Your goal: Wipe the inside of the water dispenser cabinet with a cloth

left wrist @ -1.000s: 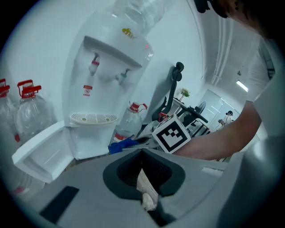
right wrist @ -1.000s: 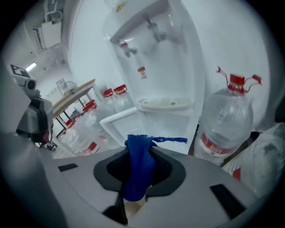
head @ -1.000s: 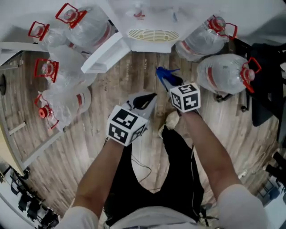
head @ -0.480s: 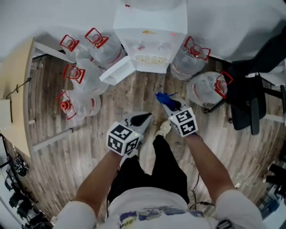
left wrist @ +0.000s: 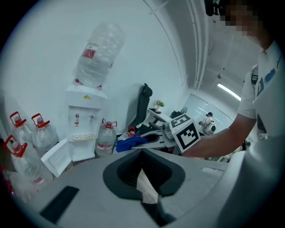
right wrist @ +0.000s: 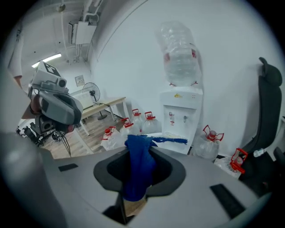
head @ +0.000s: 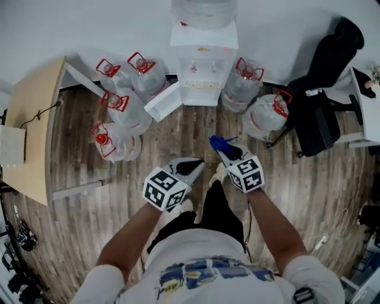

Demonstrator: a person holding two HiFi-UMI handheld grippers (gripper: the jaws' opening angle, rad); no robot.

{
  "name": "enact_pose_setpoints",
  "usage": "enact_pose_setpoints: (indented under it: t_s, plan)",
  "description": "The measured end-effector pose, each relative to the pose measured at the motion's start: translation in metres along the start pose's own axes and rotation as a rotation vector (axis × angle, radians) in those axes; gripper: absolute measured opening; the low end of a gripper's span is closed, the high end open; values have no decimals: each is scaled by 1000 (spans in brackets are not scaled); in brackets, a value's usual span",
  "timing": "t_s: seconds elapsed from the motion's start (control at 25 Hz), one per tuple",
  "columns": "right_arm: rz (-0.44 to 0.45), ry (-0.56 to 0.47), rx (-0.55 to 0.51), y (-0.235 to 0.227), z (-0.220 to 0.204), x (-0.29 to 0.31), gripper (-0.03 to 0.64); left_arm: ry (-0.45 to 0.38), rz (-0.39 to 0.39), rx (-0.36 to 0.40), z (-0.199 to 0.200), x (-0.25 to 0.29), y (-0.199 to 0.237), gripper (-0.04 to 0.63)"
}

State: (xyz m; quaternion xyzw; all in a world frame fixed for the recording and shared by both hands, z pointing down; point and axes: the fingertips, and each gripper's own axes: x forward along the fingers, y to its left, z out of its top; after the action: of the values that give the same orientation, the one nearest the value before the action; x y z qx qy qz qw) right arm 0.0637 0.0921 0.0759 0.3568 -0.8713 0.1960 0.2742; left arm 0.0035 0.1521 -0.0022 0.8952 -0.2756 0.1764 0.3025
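Most of the head view is wood-plank floor (head: 297,196), with a pale wooden table (head: 35,119) along its left edge and a black office chair (head: 320,113) at the upper right. Against the white wall stands the water dispenser (head: 203,50), an upturned jug (head: 203,9) seated on top, and its white cabinet door (head: 162,102) swung open toward the left. Four red-capped jugs (head: 122,107) crowd the floor just left of that open door, the nearest ones touching or nearly touching it, while two more jugs (head: 244,83) sit close against the dispenser's right side, so the cabinet opening is hemmed in on both flanks. The person stands well back from it, both forearms held out in front. The left claw (head: 199,162) has its jaws drawn together at the tips, and nothing gripped can be made out between them. The right claw (head: 221,148) is clamped on a blue cloth (head: 218,142), which bunches up out of the jaws and hangs over them, well apart from the dispenser and pointed toward its front.
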Motion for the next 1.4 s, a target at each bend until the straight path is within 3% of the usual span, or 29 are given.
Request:
enact_pose_setpoints:
  t_s: [0.28,0.56,0.96,1.4]
  plan:
    - [2,-40,-6,95,2,-65,78,-12,-9,67,-35,-89,-56,-2]
    - [12,-48,-40,157,5,-109,78,-40,-40,75,-58,-152,-95,-2]
    - [24,-50,-77,200,0,-159,78,-76,-37,59,-85,-193,-119,-2]
    - [66,-62,-134,228,-8,-197,78,-93,-26,75,-94,-188,-151,-2]
